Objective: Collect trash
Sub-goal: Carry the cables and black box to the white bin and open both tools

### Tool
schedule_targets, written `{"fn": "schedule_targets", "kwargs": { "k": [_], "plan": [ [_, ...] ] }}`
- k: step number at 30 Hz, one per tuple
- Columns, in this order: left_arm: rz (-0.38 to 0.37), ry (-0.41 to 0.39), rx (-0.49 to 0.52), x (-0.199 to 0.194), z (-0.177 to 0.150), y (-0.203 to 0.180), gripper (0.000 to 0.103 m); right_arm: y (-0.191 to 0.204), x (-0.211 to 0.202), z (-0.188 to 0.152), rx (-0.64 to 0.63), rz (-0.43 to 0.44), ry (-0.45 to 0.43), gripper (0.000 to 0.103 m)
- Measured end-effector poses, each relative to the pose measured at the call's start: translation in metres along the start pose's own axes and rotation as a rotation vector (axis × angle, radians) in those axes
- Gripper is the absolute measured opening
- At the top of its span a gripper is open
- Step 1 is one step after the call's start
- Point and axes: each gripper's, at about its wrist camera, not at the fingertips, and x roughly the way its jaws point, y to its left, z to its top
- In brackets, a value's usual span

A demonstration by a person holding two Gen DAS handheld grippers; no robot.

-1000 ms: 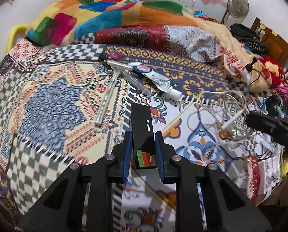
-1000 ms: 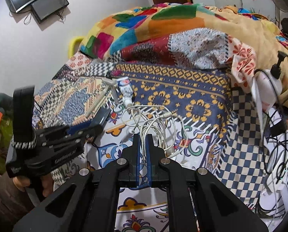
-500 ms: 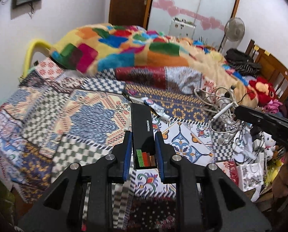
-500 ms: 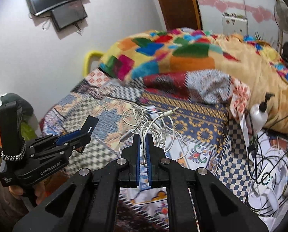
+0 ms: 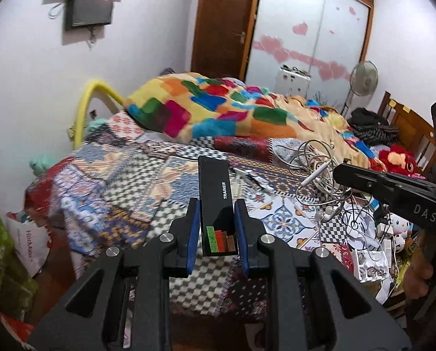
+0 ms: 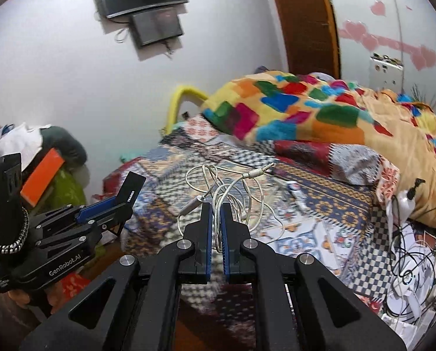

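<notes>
1. My left gripper points down a little, high over the near edge of the bed.
2. Its two blue pads are squeezed on a long black box. The box is flat and stiff, with white letters on its side and little green, red and brown blocks at the near end.
3. My right gripper tilts down a little too, above the bed.
4. Its pads are pressed together on a bunch of thin white wires. The wires loop and curl in the air over the bed, and a small metal plug sticks out on the far right.
5. The bed has a patchy cover with checks and flowers. A soft, fluffy blanket with bright squares is heaped at the far end.
6. More tangled wires and papers lie at the right of the bed.
</notes>
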Motion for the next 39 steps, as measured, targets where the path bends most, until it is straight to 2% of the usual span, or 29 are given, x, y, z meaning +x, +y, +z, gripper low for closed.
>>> {"fn": "schedule_targets", "kwargs": {
  "k": [9,12,24,28,39],
  "plan": [
    [0.084,-0.029,-0.088,-0.065,-0.031,0.063,0.022,0.077,0.002,-0.017,-0.093,0.073,0.03,0.005],
    [0.114,-0.027,-0.117,-0.078,-0.042,0.083,0.022,0.11,0.013,-0.029,-0.13,0.11,0.063,0.005],
    [0.218,0.026,-0.245,-0.116,-0.105,0.169,0.022,0.188,0.055,-0.07,-0.212,0.173,0.192,0.005],
    [0.242,0.063,-0.273,-0.114,-0.127,0.189,0.022,0.218,0.077,-0.092,-0.243,0.188,0.259,0.005],
    [0.283,0.223,-0.397,-0.083,-0.198,0.251,0.022,0.261,0.144,-0.131,-0.307,0.212,0.44,0.005]
  ]
}}
